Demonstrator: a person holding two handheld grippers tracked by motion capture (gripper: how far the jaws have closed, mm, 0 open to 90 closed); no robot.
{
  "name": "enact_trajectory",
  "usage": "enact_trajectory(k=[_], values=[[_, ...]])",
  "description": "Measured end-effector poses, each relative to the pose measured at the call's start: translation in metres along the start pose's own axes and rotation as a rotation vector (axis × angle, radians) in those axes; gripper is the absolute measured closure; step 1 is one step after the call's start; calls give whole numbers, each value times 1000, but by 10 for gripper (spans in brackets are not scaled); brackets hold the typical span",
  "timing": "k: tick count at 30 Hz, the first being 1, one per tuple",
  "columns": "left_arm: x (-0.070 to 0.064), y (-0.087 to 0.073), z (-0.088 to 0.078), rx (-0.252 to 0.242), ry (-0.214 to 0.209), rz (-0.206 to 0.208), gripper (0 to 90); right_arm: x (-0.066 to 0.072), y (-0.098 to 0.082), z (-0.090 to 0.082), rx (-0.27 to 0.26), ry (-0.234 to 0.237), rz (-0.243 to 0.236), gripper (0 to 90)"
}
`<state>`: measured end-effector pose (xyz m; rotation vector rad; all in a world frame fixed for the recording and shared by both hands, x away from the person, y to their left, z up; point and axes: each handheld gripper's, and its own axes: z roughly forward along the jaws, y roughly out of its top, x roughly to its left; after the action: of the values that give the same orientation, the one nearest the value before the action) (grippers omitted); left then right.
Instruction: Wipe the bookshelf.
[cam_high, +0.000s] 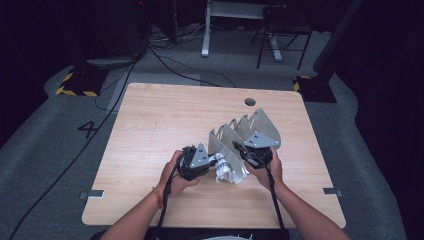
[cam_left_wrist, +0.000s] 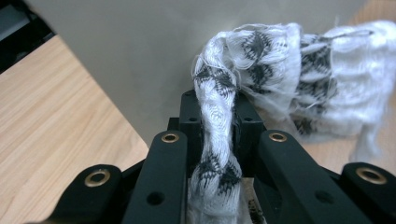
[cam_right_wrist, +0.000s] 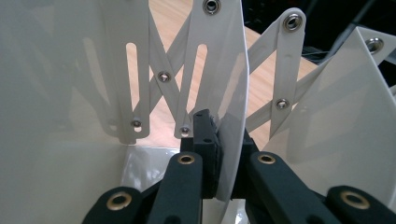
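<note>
A white folding rack (cam_high: 250, 129) of several upright triangular panels joined by scissor links stands right of the table's middle. A white cloth with a black pattern (cam_high: 223, 171) lies bunched at its near left corner. My left gripper (cam_high: 214, 162) is shut on a twisted strand of that cloth (cam_left_wrist: 299, 70), which runs between its jaws right beside a rack panel (cam_left_wrist: 149, 51). My right gripper (cam_high: 240, 148) reaches into the rack from the near right. In the right gripper view it (cam_right_wrist: 223, 126) is shut on the edge of one thin white panel (cam_right_wrist: 224, 60), with the slotted links behind.
The wooden table (cam_high: 160, 120) has a round cable hole (cam_high: 250, 102) near its far edge. Bare tabletop stretches left of and behind the rack. Cables (cam_high: 165, 60) trail over the grey floor beyond, where a dark chair (cam_high: 282, 30) and a desk leg stand.
</note>
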<state>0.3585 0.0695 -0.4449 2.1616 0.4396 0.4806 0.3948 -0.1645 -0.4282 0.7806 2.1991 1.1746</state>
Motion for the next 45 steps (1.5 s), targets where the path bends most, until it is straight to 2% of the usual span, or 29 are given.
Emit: enact_trajectory(k=[3, 6, 8, 11, 14, 17, 19, 21, 25, 28, 32, 34, 37, 40, 45], values=[[-7, 2, -4, -3, 9, 15, 783, 3, -2, -6, -3, 34, -11, 877], [-8, 7, -13, -38, 32, 14, 779, 6, -4, -11, 2, 52, -29, 877], [-7, 11, -21, -71, 55, 4, 779, 5, -6, -15, 5, 62, -32, 877], [-3, 17, -34, -141, 92, -40, 778, 2, -8, -18, 7, 75, -33, 878], [-1, 20, -42, -187, 121, -59, 778, 0, -10, -20, 1, 85, -30, 878], [-2, 19, -41, -204, 117, -71, 777, -1, -11, -20, -6, 89, -32, 879], [-3, 18, -38, -207, 99, -78, 777, -1, -11, -19, -8, 90, -31, 878], [-6, 17, -35, -203, 88, -66, 777, -1, -11, -18, -9, 92, -30, 879], [-18, 14, -21, -157, 52, -48, 758, -2, -11, -18, -11, 98, -34, 879], [-25, 9, -8, -112, 7, -47, 753, -2, -11, -19, -8, 97, -47, 876], [-34, 2, 9, -21, -18, -14, 757, -4, -12, -20, -10, 109, -47, 877], [-36, -3, 16, 19, -29, -26, 763, -4, -12, -21, -11, 111, -47, 877], [-39, -7, 24, 61, -21, -23, 766, -5, -14, -22, -13, 117, -49, 877], [-35, -9, 23, 75, -11, -12, 765, -6, -15, -24, -15, 121, -47, 877], [-20, -21, 20, 106, 34, -55, 765, -9, -16, -25, -16, 128, -44, 877]])
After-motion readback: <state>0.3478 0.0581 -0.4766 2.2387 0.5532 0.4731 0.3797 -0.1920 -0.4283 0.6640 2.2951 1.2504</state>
